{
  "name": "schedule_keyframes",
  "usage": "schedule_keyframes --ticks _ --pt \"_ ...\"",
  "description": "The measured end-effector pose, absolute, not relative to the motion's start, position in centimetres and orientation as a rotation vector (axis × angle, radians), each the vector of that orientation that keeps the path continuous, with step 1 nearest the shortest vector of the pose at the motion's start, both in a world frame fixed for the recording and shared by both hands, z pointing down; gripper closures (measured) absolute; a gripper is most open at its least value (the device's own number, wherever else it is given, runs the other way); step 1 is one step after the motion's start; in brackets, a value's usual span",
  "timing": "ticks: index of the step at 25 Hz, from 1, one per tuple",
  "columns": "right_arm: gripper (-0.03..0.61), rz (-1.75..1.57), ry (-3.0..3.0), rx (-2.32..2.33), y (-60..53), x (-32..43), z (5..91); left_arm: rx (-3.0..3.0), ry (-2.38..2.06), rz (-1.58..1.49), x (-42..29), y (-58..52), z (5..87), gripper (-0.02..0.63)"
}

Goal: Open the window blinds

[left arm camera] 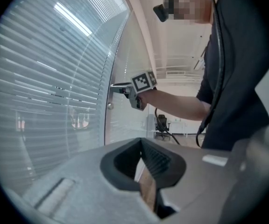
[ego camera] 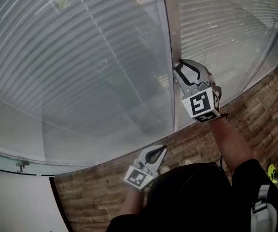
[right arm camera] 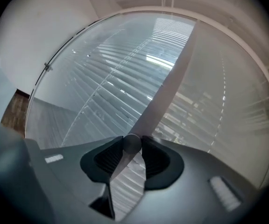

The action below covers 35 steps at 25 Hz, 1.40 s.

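Horizontal window blinds [ego camera: 81, 71] hang behind curved glass panes on either side of a pale upright frame post [ego camera: 170, 28]. My right gripper [ego camera: 178, 65] reaches level to that post and is shut on a small round knob [right arm camera: 132, 143] on it. In the right gripper view the knob sits pinched between the dark pads, with the blinds [right arm camera: 111, 87] beyond. The left gripper view shows the right gripper [left arm camera: 116, 85] at the post from the side. My left gripper [ego camera: 162, 150] hangs lower, near my body, shut with nothing in it.
A brown wood floor [ego camera: 255, 115] runs along the foot of the glass. A white wall [ego camera: 13, 202] and a metal glass bracket [ego camera: 20, 166] lie at lower left. A second small round fitting [left arm camera: 109, 106] sits lower on the post. An office chair [left arm camera: 162, 123] stands far off.
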State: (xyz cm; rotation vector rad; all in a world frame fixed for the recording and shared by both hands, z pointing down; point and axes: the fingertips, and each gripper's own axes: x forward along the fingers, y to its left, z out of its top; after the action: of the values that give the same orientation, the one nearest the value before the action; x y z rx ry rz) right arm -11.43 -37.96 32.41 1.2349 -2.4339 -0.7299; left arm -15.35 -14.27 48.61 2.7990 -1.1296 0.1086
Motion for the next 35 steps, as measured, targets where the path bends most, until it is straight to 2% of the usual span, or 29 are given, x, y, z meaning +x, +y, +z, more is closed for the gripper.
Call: schedule_keyframes --ticks 10,20,35 --pt "0.448 -0.334 -2.733 1.330 -38.5 -10.8 32.5 2.794 -1.119 0.106 -15.2 -14.1 49.0 0.609" --pt "0.445 0.268 -2.997 1.396 -38.8 -10.1 32.2 2.797 -1.137 0.111 -15.7 -14.8 48.9 0.609" --pt "0.443 0.225 -3.001 1.389 -38.7 -10.1 32.2 2.793 -1.122 0.131 -15.3 -14.7 49.1 0.609"
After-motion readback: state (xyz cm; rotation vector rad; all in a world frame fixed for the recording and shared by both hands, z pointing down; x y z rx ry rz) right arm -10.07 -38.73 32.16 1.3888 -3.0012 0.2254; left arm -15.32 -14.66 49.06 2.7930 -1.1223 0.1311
